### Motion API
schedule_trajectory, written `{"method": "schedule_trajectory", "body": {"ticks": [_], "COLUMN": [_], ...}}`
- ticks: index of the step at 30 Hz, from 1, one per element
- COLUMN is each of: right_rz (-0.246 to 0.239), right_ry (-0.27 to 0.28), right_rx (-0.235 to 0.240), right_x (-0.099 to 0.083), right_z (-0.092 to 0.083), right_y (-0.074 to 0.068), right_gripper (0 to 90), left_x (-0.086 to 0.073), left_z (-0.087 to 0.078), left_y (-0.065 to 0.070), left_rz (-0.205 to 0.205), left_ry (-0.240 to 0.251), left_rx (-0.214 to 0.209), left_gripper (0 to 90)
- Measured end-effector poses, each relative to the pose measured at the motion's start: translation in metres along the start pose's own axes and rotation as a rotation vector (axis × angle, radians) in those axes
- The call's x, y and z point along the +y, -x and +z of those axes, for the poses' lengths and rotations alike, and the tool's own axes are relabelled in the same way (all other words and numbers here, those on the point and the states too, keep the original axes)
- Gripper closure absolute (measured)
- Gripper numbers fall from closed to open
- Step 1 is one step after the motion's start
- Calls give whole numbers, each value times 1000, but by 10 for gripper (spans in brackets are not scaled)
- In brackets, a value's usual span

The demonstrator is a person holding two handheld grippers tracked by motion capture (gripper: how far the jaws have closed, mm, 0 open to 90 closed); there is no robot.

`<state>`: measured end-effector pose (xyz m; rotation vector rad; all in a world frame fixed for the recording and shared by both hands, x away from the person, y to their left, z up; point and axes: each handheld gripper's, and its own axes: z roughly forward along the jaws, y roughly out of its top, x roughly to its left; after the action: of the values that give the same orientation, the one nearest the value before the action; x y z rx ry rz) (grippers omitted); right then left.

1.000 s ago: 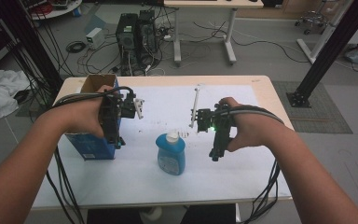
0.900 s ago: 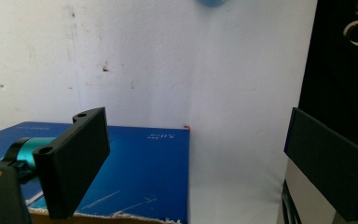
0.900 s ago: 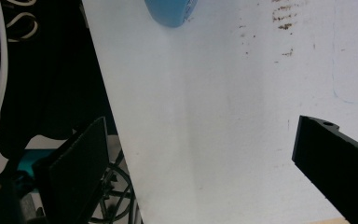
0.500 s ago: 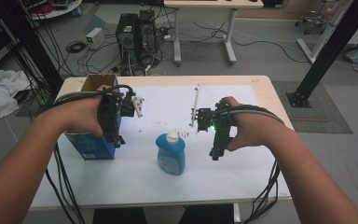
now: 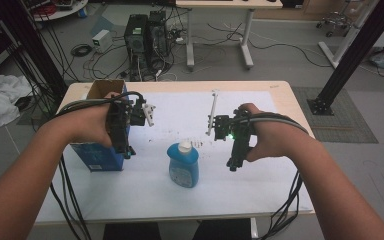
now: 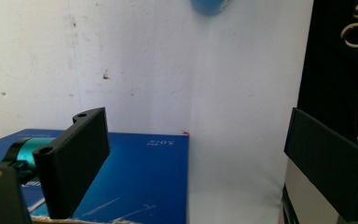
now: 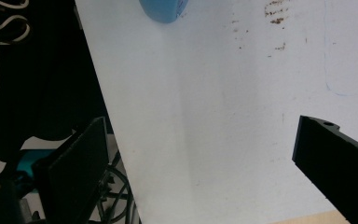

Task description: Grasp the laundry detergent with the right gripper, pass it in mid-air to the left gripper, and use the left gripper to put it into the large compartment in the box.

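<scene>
Between our two hands on the desk [image 5: 145,200], the blue bottle [image 5: 183,163] stands upright on the white sheet, untouched. Left gripper [image 5: 128,151] hangs over the blue box [image 5: 96,155] and right gripper [image 5: 233,165] just right of the bottle, both with jaws wide apart and empty, pointing down. We judge that flanking setup is for closing in on the bottle from either side.
</scene>
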<state>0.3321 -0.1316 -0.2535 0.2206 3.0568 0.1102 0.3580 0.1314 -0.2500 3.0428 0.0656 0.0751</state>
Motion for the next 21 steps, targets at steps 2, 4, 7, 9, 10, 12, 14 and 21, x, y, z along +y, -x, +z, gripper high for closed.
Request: {"method": "schedule_trajectory", "body": {"ticks": [2, 4, 7, 9, 10, 12, 14, 21], "right_rz": [5, 11, 13, 18, 17, 20, 39, 81], "right_ry": [3, 4, 5, 4, 6, 7, 11, 78], "right_rx": [-5, -9, -11, -10, -10, -12, -24, -17], "right_x": [-1, -2, -3, -4, -4, -5, -7, -15], "right_z": [-1, -2, -1, 0, 0, 0, 1, 5], "right_y": [-1, -2, -3, -3, -3, -3, -4, -6], "right_gripper": [31, 31, 31, 30, 31, 31, 30, 27], "left_x": [0, -1, -2, -4, -4, -5, -6, -4], "left_z": [0, 0, 1, 3, 4, 5, 9, 13], "left_y": [1, 1, 2, 2, 3, 3, 3, 7], "left_rz": [-1, 3, 5, 7, 6, 8, 5, 19], "left_ry": [7, 10, 21, 23, 26, 26, 33, 40], "left_rx": [0, -2, -8, -12, -12, -12, -19, -20], "left_gripper": [68, 68, 68, 68, 68, 68, 68, 68]}}
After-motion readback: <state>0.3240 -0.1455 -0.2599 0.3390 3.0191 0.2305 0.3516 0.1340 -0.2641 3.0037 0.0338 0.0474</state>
